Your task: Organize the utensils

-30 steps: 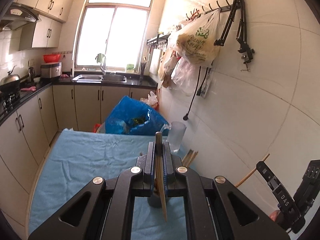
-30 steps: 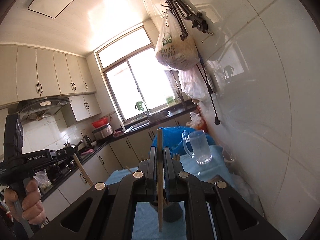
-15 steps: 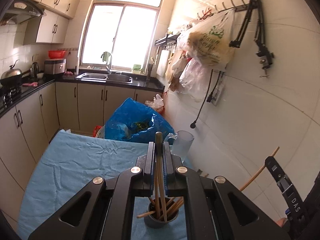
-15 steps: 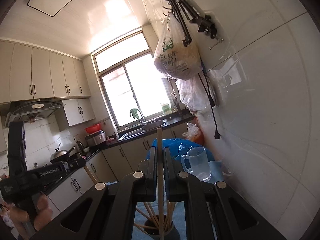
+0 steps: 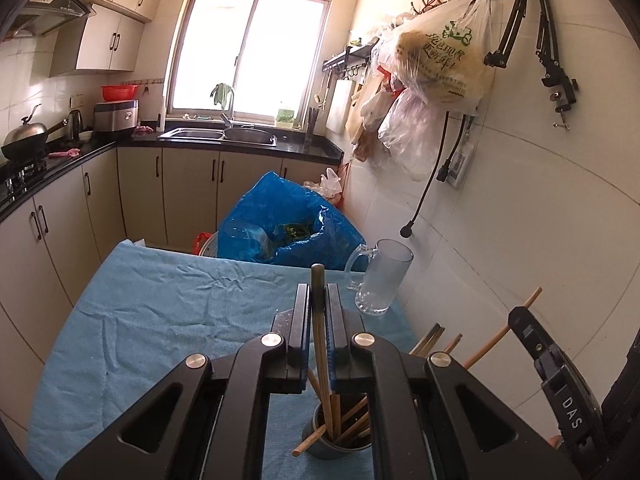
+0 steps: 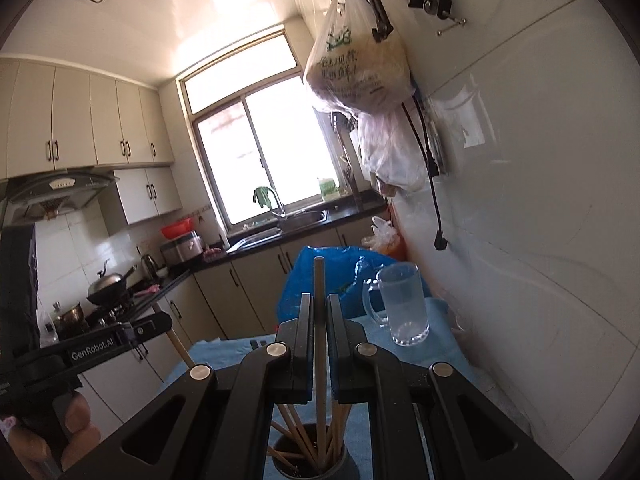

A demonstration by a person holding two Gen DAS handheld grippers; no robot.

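Two chopsticks held over the cup (image 5: 340,446).
One is clamped in each closed gripper, left (image 5: 319,322) and right (image 6: 319,320).

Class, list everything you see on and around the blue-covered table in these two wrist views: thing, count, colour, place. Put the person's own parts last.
Dark round utensil cup: one, grey, near edge of the table, below both tools.
Loose wooden chopsticks: several, tan, standing in the cup.
Clear glass handled mug: one, transparent, far right of the table by the wall.
Wrinkled blue tablecloth: one, light blue, covering the table.
Blue plastic bag: one, beyond the table's far edge.
Hanging printed plastic bag: one, whitish, on wall hooks.
Left tool: black, shut on a dark-tipped chopstick.
Right tool: black, shut on a pale chopstick.
Hand: one, holding the left tool's grip.
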